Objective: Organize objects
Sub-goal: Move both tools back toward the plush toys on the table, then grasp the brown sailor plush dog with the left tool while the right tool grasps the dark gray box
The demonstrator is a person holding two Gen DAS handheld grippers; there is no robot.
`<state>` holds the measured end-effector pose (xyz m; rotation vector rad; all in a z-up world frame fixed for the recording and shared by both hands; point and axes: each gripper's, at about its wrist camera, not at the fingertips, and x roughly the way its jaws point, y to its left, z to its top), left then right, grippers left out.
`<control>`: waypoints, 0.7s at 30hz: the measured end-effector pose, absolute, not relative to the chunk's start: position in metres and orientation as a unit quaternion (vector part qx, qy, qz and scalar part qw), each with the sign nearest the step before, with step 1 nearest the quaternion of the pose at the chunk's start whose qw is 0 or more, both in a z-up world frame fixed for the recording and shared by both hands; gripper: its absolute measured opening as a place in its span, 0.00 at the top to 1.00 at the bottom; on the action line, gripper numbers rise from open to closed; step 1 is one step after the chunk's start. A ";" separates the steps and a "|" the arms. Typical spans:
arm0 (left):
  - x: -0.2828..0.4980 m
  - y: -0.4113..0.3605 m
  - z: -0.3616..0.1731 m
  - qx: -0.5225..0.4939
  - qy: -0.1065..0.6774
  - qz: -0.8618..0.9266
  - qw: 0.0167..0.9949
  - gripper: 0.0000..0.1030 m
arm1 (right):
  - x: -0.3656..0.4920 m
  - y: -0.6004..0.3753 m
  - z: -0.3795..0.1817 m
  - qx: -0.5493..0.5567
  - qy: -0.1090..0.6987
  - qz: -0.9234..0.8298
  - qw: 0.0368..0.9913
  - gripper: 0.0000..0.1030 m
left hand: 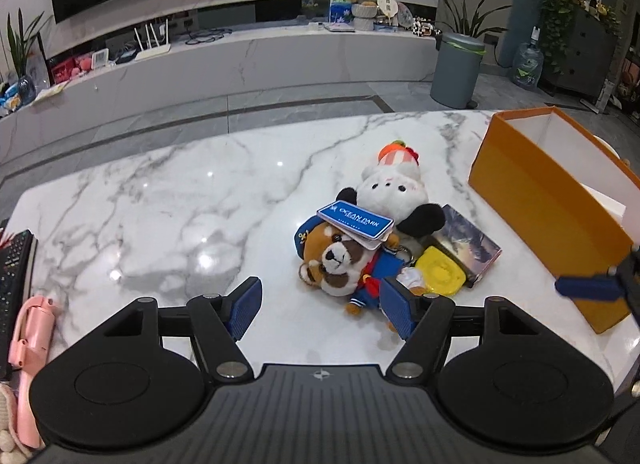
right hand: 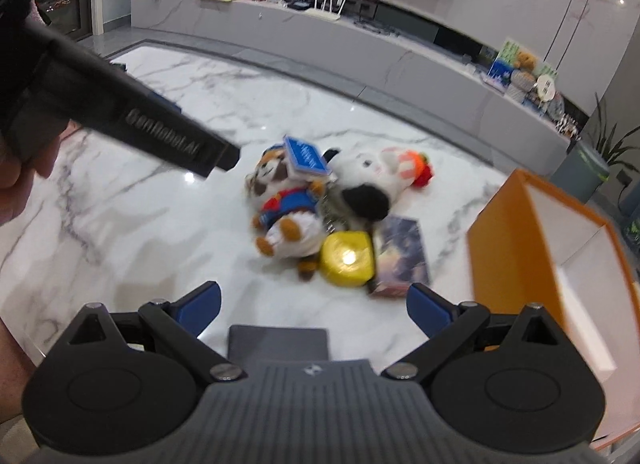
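A heap of small objects lies on the marble table (left hand: 160,192): a brown raccoon plush in a blue sailor suit (left hand: 340,260) with a blue tag (left hand: 354,220), a white and black plush with an orange hat (left hand: 394,184), a yellow disc (left hand: 438,270) and a small printed box (left hand: 468,242). An open orange box (left hand: 536,192) stands to the right. My left gripper (left hand: 320,306) is open and empty, just in front of the raccoon plush. My right gripper (right hand: 314,306) is open and empty, short of the yellow disc (right hand: 348,258); its view is blurred. The orange box (right hand: 520,248) is on its right.
A black remote (left hand: 14,268) and a pink object (left hand: 30,332) lie at the table's left edge. The left gripper's body (right hand: 120,104) crosses the upper left of the right wrist view. Beyond the table are the floor, a grey bin (left hand: 456,68) and a TV bench.
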<state>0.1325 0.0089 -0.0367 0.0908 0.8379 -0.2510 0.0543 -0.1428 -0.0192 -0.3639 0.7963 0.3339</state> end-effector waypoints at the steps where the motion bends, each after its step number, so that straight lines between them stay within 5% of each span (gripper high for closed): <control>1: 0.134 0.009 -0.039 0.044 0.408 -0.122 0.904 0.23 | 0.054 -0.142 -0.023 -0.171 0.387 0.162 0.891 0.04; 21: 0.142 -0.006 -0.053 0.037 0.419 -0.135 0.897 0.23 | 0.049 -0.151 -0.061 -0.148 0.425 0.167 0.877 0.04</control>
